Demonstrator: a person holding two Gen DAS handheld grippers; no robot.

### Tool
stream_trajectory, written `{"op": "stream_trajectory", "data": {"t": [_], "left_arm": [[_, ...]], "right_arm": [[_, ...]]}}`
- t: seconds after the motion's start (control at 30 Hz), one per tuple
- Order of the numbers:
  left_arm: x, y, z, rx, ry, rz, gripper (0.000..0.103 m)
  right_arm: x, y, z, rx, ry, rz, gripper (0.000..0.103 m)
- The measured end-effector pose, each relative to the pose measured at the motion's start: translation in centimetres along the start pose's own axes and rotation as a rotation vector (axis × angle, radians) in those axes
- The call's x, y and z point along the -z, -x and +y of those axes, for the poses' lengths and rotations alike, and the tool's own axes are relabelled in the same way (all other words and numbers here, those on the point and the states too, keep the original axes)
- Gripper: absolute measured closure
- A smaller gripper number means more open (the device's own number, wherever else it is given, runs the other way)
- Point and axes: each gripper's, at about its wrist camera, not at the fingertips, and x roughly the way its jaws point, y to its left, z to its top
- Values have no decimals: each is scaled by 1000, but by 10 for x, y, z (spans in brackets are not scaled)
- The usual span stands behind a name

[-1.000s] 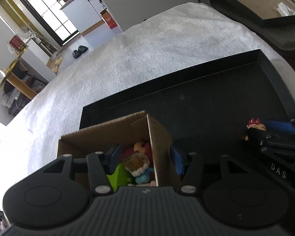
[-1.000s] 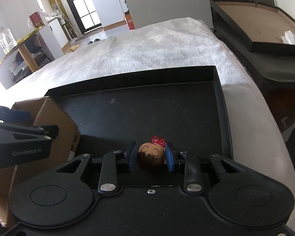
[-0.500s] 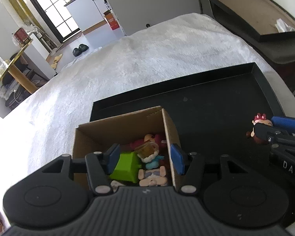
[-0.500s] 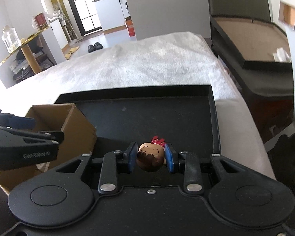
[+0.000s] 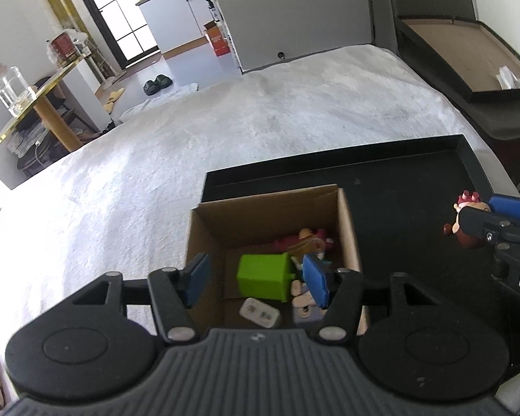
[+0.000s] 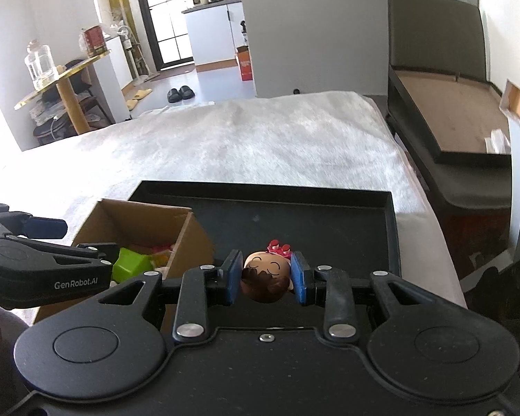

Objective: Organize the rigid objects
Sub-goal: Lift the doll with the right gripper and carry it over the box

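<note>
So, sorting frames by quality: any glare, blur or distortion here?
Left wrist view: fisheye bends the black tray's rim; daylight washes out the white fuzzy cover at left. Right wrist view: the small brown-haired doll head is sharp; the right edge smears.

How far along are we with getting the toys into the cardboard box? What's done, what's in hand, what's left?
Done: the cardboard box already holds several toys, including a green block and small figures.
In hand: the right gripper is shut on a doll head above the black tray. The left gripper hangs open and empty over the box.
Left: drop the doll head in the box. No other loose toys show on the tray.
</note>
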Motion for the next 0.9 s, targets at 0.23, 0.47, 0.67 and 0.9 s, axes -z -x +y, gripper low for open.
{"op": "stream_trajectory", "data": {"t": [0.23,0.47,0.67,0.9], "left_arm": [[8,4,26,-7,42,-5,45],[16,3,49,-6,82,-2,45],[25,-4,67,1,113,10,45],[34,-17,82,14,148,30,45]], "right_arm": [[-3,5,21,-7,30,-7,73],[-6,4,42,-13,60,-9,73],[-7,-1,60,-19,84,-1,73],[-7,-10,79,-34,110,12,73]]}}
